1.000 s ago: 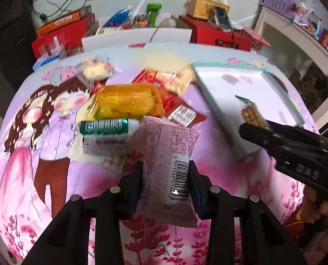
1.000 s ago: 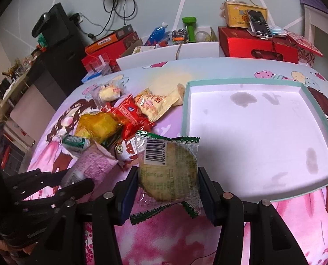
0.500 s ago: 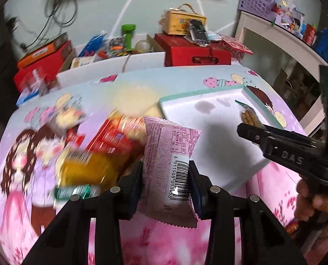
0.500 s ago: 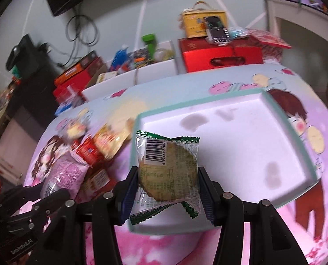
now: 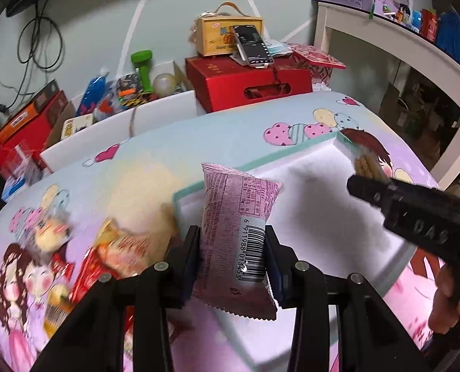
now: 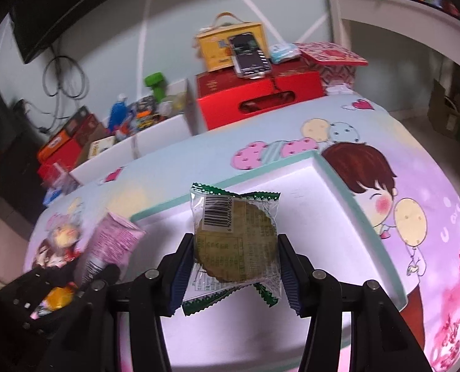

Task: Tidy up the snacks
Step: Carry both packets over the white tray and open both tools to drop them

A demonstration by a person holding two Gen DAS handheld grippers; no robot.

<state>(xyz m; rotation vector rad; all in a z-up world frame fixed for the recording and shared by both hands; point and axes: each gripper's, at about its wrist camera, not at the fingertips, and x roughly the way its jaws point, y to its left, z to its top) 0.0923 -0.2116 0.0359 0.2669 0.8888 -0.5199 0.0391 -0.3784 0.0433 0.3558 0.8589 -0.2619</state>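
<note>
Left gripper [image 5: 233,259] clamped on a pink snack packet [image 5: 236,235], barcode side up, pads pressing both long edges; held above the near-left corner of a white tray [image 5: 319,214] with a teal rim; right gripper [image 6: 233,271] clamped on a round biscuit in a clear green-edged wrapper [image 6: 236,241], carried over the tray's white floor; both packets clear of the tray surface; tray resting on a cartoon-print tablecloth [image 6: 415,192]; left of the tray, a blurred heap of other snacks [image 5: 115,248], red and yellow wrappers among them; beyond the table edge, a red box [image 5: 248,83], a yellow box with a handle [image 5: 220,34] and a phone [image 5: 253,46] propped against it.
</note>
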